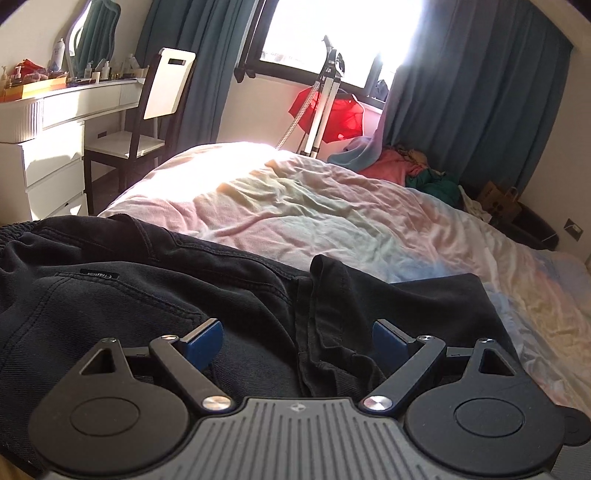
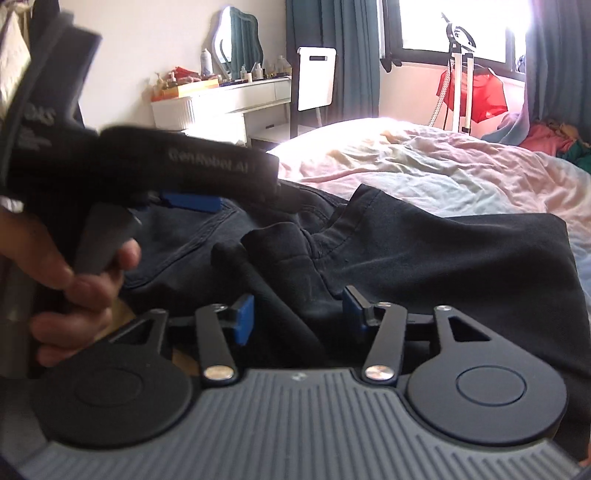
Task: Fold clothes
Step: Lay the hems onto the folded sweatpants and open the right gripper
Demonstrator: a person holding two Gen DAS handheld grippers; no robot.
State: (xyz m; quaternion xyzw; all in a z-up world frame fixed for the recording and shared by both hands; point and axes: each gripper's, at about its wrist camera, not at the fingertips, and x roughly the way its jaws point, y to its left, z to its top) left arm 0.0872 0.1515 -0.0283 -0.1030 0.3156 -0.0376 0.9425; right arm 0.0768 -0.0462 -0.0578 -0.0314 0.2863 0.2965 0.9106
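Your left gripper [image 1: 297,341] hangs low over a pair of black trousers [image 1: 155,295] spread across the near end of the bed [image 1: 295,206]; its blue pads [image 1: 205,341] stand wide apart, with a raised fold of the dark fabric lying between them but not pinched. The elastic waistband reaches toward the bed's left edge, and a small woven label [image 1: 99,274] shows on the cloth. From the right wrist view, your right gripper [image 2: 299,319] is likewise spread, its blue pads [image 2: 243,319] on either side of a rumpled ridge of the trousers [image 2: 443,266], apart from it. In that same view your left hand [image 2: 74,280] grips the handle of the left gripper [image 2: 192,201], blurred, at the left of the frame above the garment. The bed carries a wrinkled pastel sheet, brightly sunlit at its far end. A heap of pink, green and blue clothes [image 1: 399,166] lies by the bed's far right corner. Beyond the bed stand a white dressing table [image 1: 62,110] with a mirror [image 1: 96,33], a chair [image 1: 147,110], a garment steamer stand [image 1: 325,92] with a red garment [image 1: 336,118], and teal curtains [image 1: 480,92] beside the window.
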